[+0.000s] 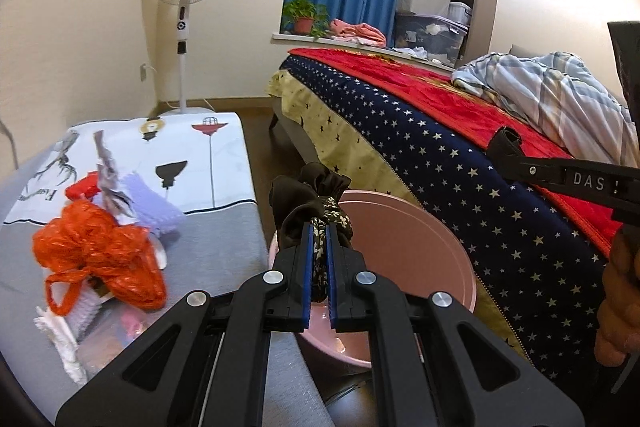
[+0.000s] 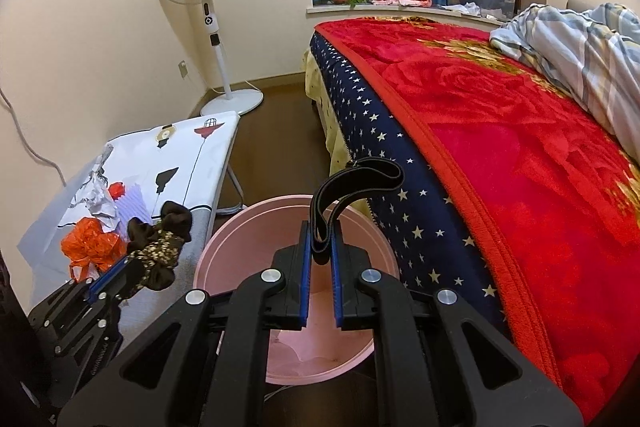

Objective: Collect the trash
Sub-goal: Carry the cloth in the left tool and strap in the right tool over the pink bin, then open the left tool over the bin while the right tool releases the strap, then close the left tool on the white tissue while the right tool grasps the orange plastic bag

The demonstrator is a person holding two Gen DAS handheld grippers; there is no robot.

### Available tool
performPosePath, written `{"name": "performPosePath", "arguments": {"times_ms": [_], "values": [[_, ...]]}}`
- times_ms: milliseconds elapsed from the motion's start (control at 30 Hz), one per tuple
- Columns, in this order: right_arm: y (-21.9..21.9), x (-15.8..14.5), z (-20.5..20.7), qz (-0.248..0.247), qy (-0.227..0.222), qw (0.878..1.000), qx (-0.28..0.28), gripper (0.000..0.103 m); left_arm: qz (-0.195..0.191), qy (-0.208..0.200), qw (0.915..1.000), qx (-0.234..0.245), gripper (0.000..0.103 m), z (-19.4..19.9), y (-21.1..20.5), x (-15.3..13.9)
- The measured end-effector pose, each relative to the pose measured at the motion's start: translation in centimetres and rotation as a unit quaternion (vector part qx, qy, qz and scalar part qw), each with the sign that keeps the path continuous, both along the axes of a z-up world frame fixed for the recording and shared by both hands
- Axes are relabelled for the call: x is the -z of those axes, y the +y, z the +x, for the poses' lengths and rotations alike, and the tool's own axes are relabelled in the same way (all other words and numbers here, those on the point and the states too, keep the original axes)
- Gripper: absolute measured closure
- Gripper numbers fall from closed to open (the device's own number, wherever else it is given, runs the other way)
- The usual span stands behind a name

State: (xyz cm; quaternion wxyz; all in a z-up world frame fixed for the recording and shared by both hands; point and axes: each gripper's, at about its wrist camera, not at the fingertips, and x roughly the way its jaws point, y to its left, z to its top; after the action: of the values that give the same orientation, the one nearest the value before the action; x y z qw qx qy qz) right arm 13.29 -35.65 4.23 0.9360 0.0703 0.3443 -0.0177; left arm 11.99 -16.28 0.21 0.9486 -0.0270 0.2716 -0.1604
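Dark floral scrunchie (image 1: 316, 211) pinched in left gripper (image 1: 319, 259) fingers over near rim of pink bin (image 1: 432, 227); black elastic band (image 2: 352, 195) clamped in right gripper (image 2: 320, 259), hanging above bin mouth. Step: drop-off, so both fingers likely need opening over the bin. Left view alone shows the holding hand (image 1: 620, 299); right view shows bin's floor; orange bag (image 2: 90, 241) waits on table (image 2: 192, 155).

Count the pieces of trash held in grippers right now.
2. A dark brown floral fabric scrunchie is clamped in the left gripper; a black elastic band is clamped in the right gripper. Both hang over the pink plastic bin.
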Motion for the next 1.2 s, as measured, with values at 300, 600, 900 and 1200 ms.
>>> {"name": "performPosePath", "arguments": {"times_ms": [300,600,900,1200], "values": [[-0.3,0.7,0.6,0.000,0.011,1.000,0.020,0.062,-0.021,0.025,0.9991,0.026,0.066,1.2,-1.1,1.3],[-0.2,0.6,0.5,-0.001,0.006,1.000,0.024,0.049,-0.030,0.019,0.9992,0.019,0.061,0.5,-0.1,0.8],[2.0,0.0,-0.3,-0.014,-0.015,1.000,-0.007,0.061,-0.027,-0.001,0.9996,-0.004,0.065,-1.2,2.9,-0.6],[6.1,-0.5,-0.9,0.001,-0.046,0.997,-0.059,0.071,-0.012,-0.017,0.9961,-0.085,0.068,-3.3,9.0,-1.3]]}}
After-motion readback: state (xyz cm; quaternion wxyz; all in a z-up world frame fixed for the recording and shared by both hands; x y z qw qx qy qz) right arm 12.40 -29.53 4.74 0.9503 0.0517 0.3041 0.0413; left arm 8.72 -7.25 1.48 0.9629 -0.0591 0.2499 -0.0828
